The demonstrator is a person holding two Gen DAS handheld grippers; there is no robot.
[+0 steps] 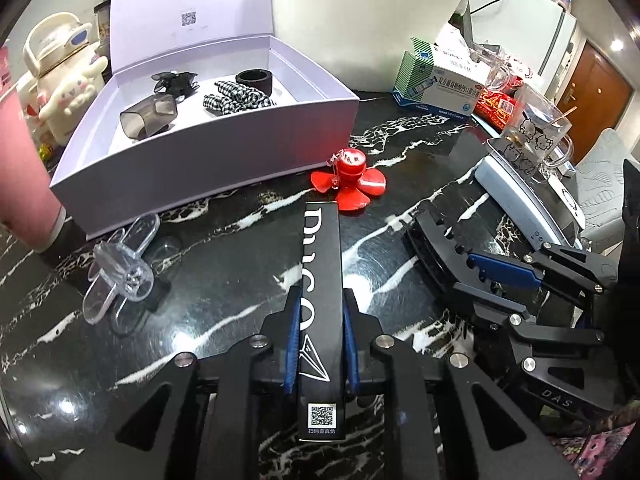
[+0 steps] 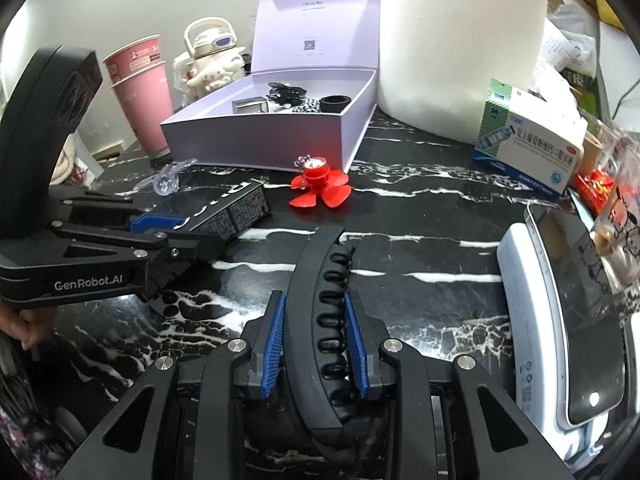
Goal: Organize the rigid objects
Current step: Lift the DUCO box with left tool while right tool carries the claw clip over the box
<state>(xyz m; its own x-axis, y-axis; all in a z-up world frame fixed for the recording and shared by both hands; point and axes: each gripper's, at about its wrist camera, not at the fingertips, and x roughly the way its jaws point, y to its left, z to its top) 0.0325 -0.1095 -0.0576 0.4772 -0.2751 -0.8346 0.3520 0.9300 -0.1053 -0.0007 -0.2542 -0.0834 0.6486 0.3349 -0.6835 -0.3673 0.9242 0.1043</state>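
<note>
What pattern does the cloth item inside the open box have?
A black-and-white check on the cloth item; the left wrist view shows it best.

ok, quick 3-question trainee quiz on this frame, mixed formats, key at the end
1. True or false: the left gripper is shut on the long black box.
2. Multiple choice: the right gripper has between its pads: A) the red flower clip B) the curved black hair clip C) the clear flower clip.
3. Fill in: the lavender gift box has its lid ____.

Key: 1 true; 2 B; 3 open. Both flower clips lie on the marble table, outside the gift box.
</note>
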